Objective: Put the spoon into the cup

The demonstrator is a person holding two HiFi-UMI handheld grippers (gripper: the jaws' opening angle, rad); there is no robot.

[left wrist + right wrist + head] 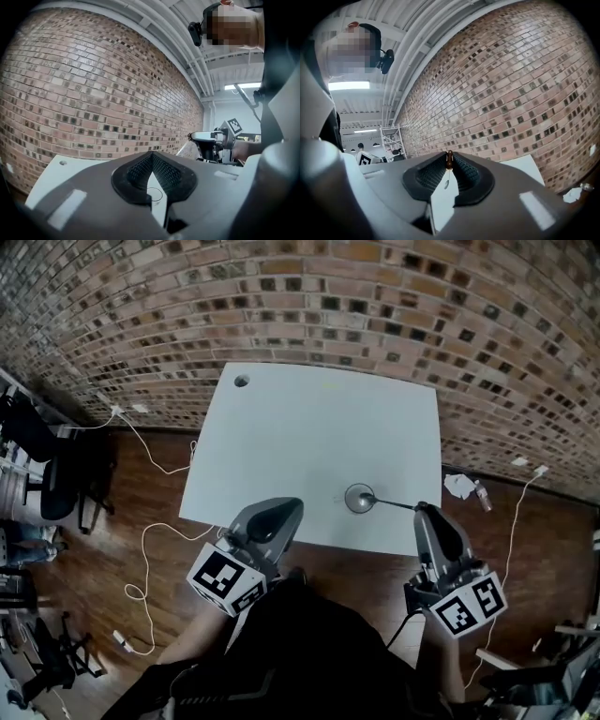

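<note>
Head view: your right gripper (421, 511) pinches the spoon (394, 504), bowl at the glass cup (359, 498); lower it in gently, left gripper (284, 510) clenched empty

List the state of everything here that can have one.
spoon: handle tip clamped in the right gripper, other end at the cup.
cup: upright on the table.
right gripper: shut on the spoon.
left gripper: shut, nothing held.
</note>
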